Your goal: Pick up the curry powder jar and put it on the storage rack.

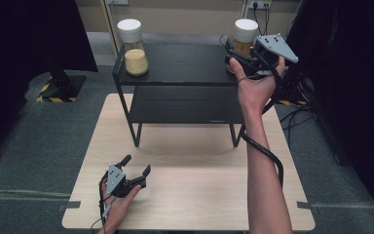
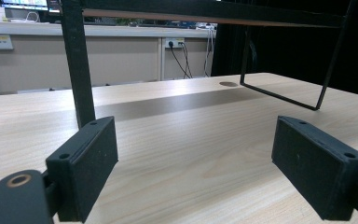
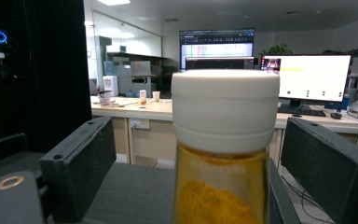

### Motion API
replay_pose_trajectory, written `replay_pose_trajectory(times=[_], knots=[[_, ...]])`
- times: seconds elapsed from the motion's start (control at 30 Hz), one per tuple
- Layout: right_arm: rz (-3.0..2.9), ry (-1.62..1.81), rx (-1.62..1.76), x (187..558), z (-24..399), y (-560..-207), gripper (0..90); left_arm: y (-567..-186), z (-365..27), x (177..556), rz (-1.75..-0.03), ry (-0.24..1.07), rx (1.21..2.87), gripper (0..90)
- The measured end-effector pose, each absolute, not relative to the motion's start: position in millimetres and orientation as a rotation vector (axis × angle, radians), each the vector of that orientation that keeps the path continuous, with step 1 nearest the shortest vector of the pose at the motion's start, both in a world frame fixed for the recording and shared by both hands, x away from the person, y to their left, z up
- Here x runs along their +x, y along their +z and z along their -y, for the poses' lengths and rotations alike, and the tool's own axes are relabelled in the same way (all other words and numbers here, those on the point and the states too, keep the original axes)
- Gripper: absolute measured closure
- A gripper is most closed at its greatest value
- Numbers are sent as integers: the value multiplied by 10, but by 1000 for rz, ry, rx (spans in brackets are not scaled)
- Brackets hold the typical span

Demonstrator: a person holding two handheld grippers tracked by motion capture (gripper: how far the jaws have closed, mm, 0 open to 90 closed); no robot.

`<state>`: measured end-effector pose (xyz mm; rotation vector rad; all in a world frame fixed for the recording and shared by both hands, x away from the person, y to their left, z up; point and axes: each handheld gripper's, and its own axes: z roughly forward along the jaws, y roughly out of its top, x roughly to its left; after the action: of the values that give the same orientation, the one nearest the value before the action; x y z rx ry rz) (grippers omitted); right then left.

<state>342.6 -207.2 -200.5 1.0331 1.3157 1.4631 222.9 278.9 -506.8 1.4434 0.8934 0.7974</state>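
A glass jar [image 1: 246, 33] with a white lid and orange-yellow powder stands at the right end of the black shelf's top [image 1: 185, 63]. My right gripper [image 1: 231, 52] is raised to it and is open. In the right gripper view the jar [image 3: 223, 140] stands between the jaws of my right gripper [image 3: 200, 128], with a wide gap on the left and a narrow one on the right. A second jar [image 1: 134, 48] with pale powder stands at the shelf's left end. My left gripper [image 1: 137, 164] rests low over the wooden table [image 1: 190, 195], open, and nothing lies between the jaws of my left gripper [image 2: 196, 135].
The black two-tier shelf stands on thin metal legs [image 2: 81, 70] at the far half of the table. Dark curtains [image 1: 24, 39] flank both sides. Cables [image 1: 302, 117] lie on the floor at the right. A desk with monitors [image 3: 312, 74] lies beyond the shelf.
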Motion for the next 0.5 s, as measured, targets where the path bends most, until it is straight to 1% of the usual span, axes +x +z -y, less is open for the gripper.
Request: replay_pose_trajectory(times=[0.5], knots=[[-1333,1479,1003,3261,2099,-2108,104,-5070,-2788,2230,-897,796,1440,138]])
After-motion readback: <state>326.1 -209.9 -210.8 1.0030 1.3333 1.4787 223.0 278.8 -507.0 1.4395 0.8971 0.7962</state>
